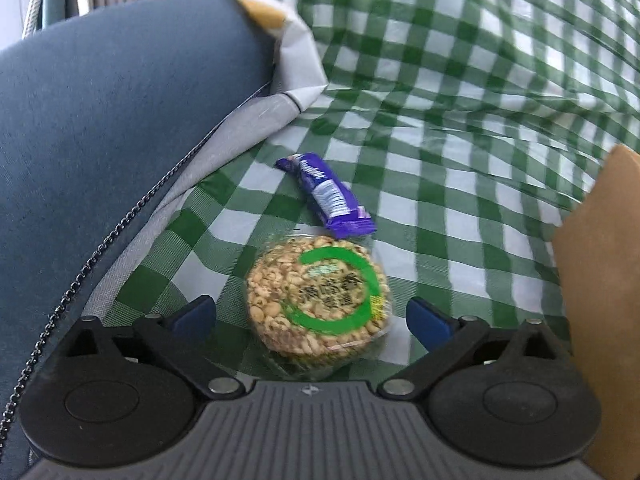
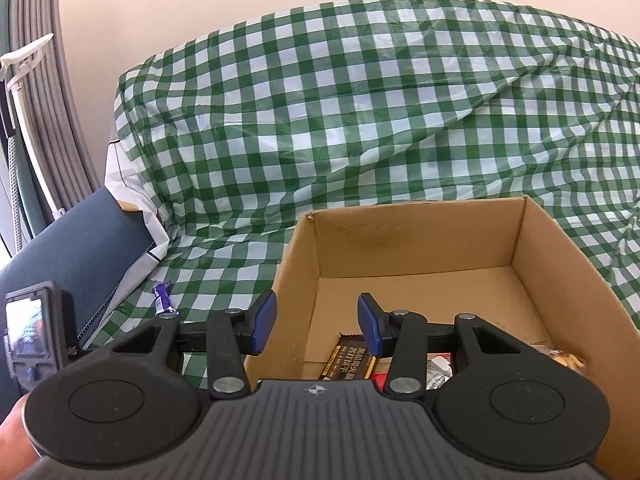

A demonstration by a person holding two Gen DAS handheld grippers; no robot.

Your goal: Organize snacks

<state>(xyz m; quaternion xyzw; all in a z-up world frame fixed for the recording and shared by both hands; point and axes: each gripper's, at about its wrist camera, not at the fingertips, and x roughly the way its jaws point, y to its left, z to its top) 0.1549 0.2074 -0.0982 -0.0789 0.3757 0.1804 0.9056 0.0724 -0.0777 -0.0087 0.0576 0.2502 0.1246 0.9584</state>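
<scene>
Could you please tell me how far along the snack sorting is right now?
Partly done: a few packets, including a black one, lie in the cardboard box. The open left gripper straddles the peanut pack; the purple bar remains on the cloth. The right gripper holds nothing.

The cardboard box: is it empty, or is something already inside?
Not empty. The cardboard box stands open-topped, and a few wrapped snacks, among them a black-and-gold packet, lie at its near end; the rest of its floor is bare.
</scene>
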